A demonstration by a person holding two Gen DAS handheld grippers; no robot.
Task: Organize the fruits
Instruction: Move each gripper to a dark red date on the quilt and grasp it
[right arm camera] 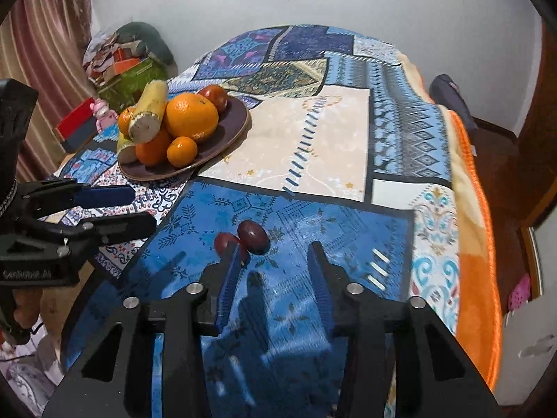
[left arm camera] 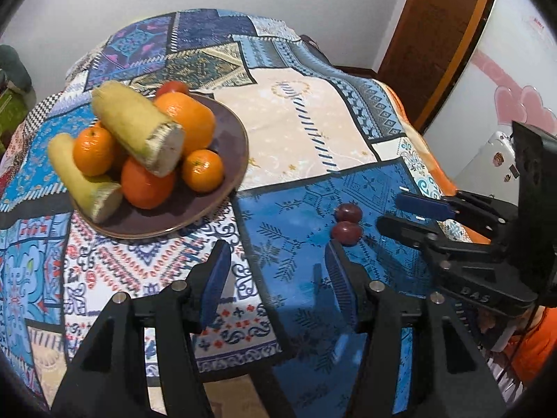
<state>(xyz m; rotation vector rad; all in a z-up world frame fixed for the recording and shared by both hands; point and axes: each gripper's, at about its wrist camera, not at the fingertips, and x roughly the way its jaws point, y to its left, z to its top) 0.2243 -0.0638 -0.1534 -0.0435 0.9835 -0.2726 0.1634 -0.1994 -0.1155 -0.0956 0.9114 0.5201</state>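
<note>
A dark purple plate (left arm camera: 228, 139) (right arm camera: 235, 122) on the patterned cloth holds several oranges (left arm camera: 189, 118) (right arm camera: 191, 115), two pale yellow corn cobs (left arm camera: 135, 125) (right arm camera: 149, 111) and a red fruit (left arm camera: 172, 87) (right arm camera: 216, 95). Two small dark red fruits (left arm camera: 346, 224) (right arm camera: 252, 237) lie side by side on the blue patch. My left gripper (left arm camera: 276, 247) is open and empty, just short of them. My right gripper (right arm camera: 275, 249) is open and empty above the blue patch, its left finger partly hiding one red fruit. Each gripper shows in the other's view: the right (left arm camera: 397, 212), the left (right arm camera: 139, 207).
The table is covered by a patchwork cloth (left arm camera: 306, 129) with an orange edge (right arm camera: 477, 244) at the right. Clutter and boxes (right arm camera: 122, 62) stand beyond the far left; a wooden door (left arm camera: 435, 35) is at the right.
</note>
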